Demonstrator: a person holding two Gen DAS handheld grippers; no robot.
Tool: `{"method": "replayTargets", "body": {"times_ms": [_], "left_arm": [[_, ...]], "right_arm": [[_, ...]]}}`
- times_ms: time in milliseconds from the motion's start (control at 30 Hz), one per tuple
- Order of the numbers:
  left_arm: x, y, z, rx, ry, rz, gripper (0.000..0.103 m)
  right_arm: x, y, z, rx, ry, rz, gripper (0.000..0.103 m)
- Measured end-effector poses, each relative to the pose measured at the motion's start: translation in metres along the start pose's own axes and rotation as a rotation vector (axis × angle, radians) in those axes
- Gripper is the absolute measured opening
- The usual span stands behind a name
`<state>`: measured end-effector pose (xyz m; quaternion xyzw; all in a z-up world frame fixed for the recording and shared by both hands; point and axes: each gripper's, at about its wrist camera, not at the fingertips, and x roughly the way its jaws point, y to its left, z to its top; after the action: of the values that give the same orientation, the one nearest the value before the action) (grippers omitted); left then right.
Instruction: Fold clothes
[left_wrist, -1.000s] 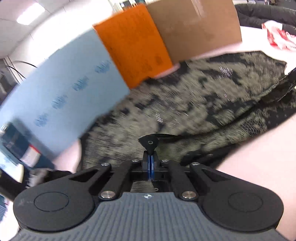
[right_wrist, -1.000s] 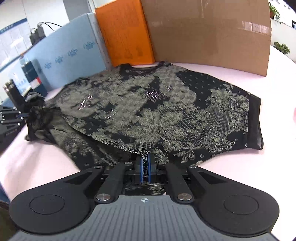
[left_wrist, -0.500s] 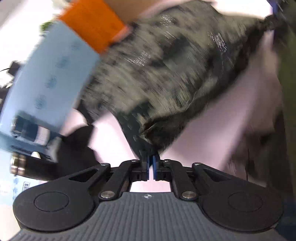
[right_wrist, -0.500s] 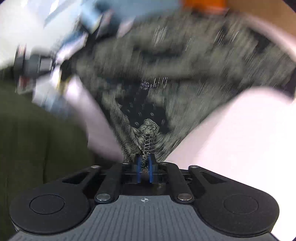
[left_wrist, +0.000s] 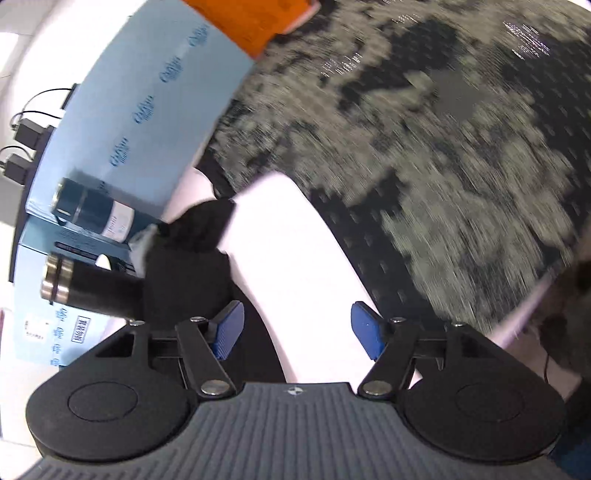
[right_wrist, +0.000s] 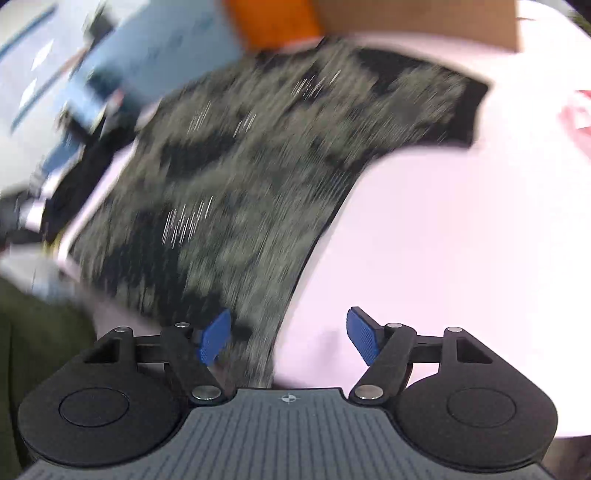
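Black-and-beige patterned top (right_wrist: 258, 177) spread flat on pale pink table (right_wrist: 461, 240). Left gripper (left_wrist: 297, 334) and right gripper (right_wrist: 290, 339) above near hem, jaws opening, nothing grasped.

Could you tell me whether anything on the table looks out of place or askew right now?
Nothing looks damaged or spilled. The patterned top lies spread on the pink table, though both views are blurred. A dark cloth sits bunched apart from it, near the black cylinders.

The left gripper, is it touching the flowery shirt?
Apart. The left wrist view shows the left gripper opening over bare table, the shirt lying beyond its fingertips.
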<state>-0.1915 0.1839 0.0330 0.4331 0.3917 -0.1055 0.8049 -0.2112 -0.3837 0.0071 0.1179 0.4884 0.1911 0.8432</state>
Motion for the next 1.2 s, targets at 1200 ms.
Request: {"method": "replayTargets", "body": {"times_ms": [1200], "left_arm": [[-0.006,-0.321,0.445,-0.210,-0.095,0.058,0.081]], "right_arm": [[0.221,-0.095,0.346,-0.585,-0.042,0.239,0.086]]}}
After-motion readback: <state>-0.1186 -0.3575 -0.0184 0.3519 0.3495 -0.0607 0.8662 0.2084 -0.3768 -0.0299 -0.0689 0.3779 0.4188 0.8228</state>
